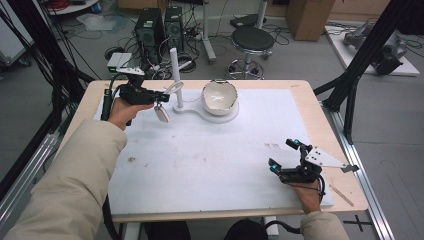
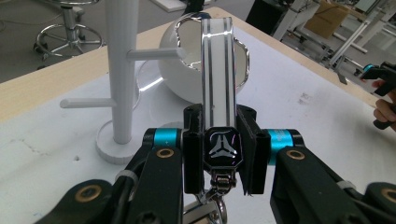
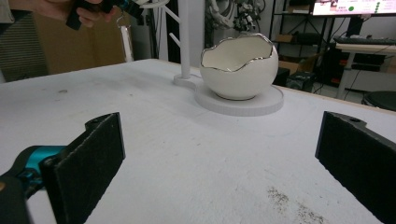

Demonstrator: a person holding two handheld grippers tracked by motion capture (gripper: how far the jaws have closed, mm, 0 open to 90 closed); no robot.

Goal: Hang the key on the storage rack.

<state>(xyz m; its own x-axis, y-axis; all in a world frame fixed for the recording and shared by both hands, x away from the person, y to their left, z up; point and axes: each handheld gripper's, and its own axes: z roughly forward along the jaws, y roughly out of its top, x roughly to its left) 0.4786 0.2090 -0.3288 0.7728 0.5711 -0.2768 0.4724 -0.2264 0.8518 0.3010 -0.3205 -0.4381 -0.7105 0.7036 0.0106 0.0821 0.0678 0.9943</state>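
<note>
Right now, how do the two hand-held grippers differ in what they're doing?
The left hand-held gripper is shut on a white striped key fob, while the right hand-held gripper stands open with nothing between its jaws. The left one is held up beside the white peg stand at the far side; the right one sits low over the white mat near the front edge. Both have black jaws.

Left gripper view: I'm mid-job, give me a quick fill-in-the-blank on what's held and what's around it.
1. The left hand-held gripper is shut on a white strap-like key fob with two ____ stripes.
2. The white peg stand rises beside an ____-shaped bowl with a jagged silver rim.
3. The right hand-held gripper has its jaws ____ over the white mat.

Missing words: silver; egg; open
</note>
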